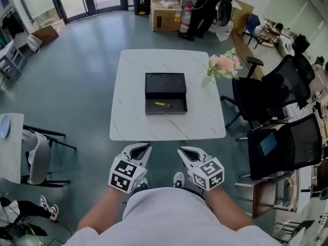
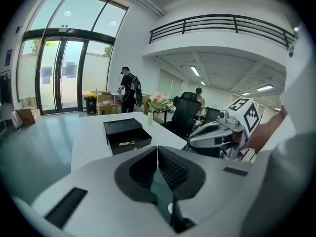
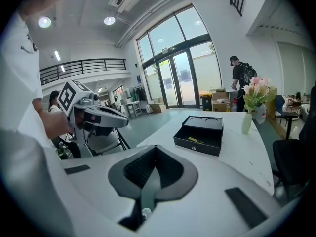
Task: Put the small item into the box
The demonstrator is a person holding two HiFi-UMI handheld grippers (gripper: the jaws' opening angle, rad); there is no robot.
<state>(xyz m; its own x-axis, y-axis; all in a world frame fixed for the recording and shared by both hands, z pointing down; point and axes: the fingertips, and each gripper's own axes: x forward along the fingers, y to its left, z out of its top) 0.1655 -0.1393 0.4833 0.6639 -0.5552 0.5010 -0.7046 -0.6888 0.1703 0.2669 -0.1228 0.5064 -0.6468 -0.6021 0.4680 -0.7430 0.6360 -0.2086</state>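
Head view places the small yellow item [image 1: 163,105] already inside the open black box [image 1: 165,83] at the middle of the tabletop [image 1: 133,117], so hold the left tongs [image 1: 143,147] and right tongs [image 1: 183,150], both fully closed and empty, clear of the near edge.

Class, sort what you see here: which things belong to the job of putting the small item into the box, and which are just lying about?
Belongs to the job: black box; small yellow item inside it; left gripper and right gripper, both shut, empty.

Just lying about: vase of flowers; black office chairs; cardboard boxes.
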